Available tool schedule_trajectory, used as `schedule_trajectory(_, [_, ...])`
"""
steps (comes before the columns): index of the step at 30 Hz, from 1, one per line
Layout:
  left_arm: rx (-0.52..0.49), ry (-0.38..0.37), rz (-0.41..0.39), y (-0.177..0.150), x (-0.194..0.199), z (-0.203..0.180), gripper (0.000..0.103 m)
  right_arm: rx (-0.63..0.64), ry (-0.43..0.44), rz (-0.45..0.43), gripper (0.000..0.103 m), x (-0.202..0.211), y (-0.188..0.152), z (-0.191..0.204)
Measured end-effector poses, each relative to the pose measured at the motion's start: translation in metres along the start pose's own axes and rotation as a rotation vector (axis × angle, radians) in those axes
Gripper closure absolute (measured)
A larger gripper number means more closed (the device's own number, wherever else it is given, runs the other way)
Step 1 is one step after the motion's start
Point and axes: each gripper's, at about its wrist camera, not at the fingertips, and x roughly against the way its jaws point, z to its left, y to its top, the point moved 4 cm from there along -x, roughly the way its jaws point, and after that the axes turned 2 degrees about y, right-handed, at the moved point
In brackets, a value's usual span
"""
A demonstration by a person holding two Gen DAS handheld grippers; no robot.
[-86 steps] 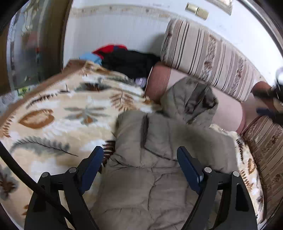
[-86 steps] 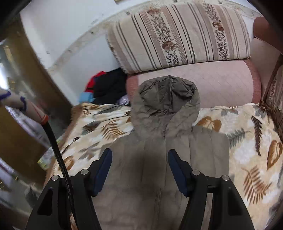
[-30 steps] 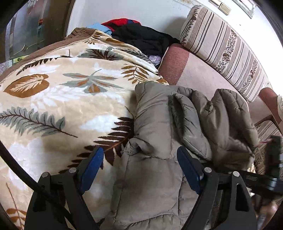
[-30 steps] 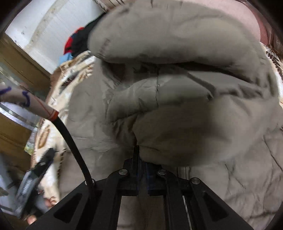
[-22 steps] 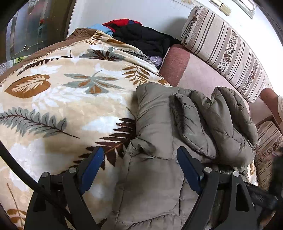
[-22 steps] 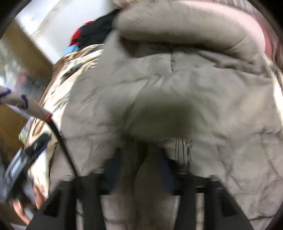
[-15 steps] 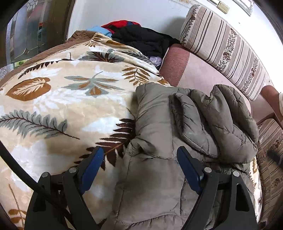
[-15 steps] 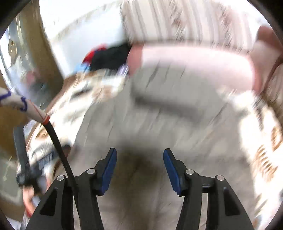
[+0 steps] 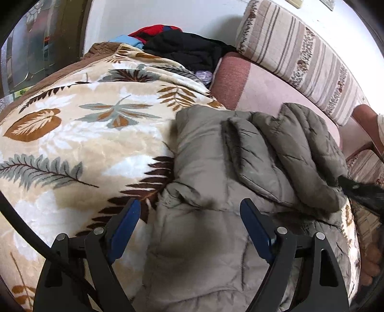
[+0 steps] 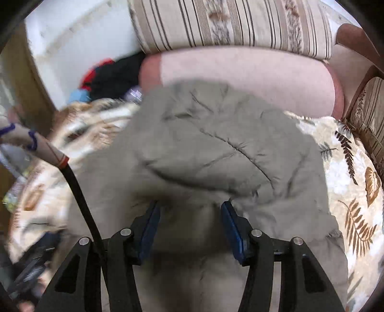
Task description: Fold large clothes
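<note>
A grey-olive quilted puffer jacket point(image 9: 211, 187) lies on a leaf-patterned blanket point(image 9: 72, 134) spread over a bed, its top end near a pink bolster point(image 10: 252, 74) and a striped cushion point(image 10: 228, 21). Its hood point(image 9: 300, 153) is turned down onto the back, a thick rounded lump.

My left hand-held gripper point(image 9: 189, 216) hovers over the jacket's near side edge, jaws wide, nothing between them. My right hand-held gripper point(image 10: 189, 211) hangs just above the folded hood, jaws parted and empty, the padding swelling near the blue pads point(image 10: 230, 225) but not pinched.

I judge the jacket light but bulky, soft and springy, with a slick shell that may slide and puff back open. The best hold looks like a seamed edge, a sleeve cuff or the hem, pinched deep.

A heap of dark clothes point(image 9: 187, 50) lies beyond the blanket.
</note>
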Motion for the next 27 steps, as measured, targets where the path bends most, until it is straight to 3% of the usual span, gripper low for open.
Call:
schedule_trajectory(3, [-0.027, 0.022, -0.013, -0.007, 0.007, -0.006, 0.019, 0.02, 0.045, 0.021, 0.044, 0.004, -0.006, 0.012])
schedule_trajectory(7, [-0.004, 0.052, 0.028, -0.025, 0.029, -0.012, 0.019, 0.031, 0.006, 0.193, 0.045, -0.017, -0.039, -0.002])
schedule_trajectory(8, [0.0, 0.047, 0.05, -0.032, 0.041, -0.014, 0.019, 0.01, 0.016, 0.203, 0.046, -0.008, -0.053, -0.009])
schedule_trajectory(12, [-0.003, 0.035, 0.04, -0.07, 0.105, -0.023, 0.019, 0.037, 0.063, 0.166, 0.046, 0.058, -0.118, -0.039])
schedule_trajectory(16, [-0.093, 0.083, 0.027, -0.11, 0.142, -0.05, 0.019, 0.099, -0.048, 0.087, 0.045, 0.109, -0.17, -0.074])
schedule_trajectory(21, [-0.142, 0.025, 0.059, -0.119, 0.144, -0.088, 0.019, 0.079, -0.08, 0.034, 0.045, 0.143, -0.179, -0.094])
schedule_trajectory(27, [-0.185, -0.001, 0.044, -0.122, 0.153, -0.116, 0.019, 0.049, -0.098, -0.048, 0.036, 0.169, -0.175, -0.11])
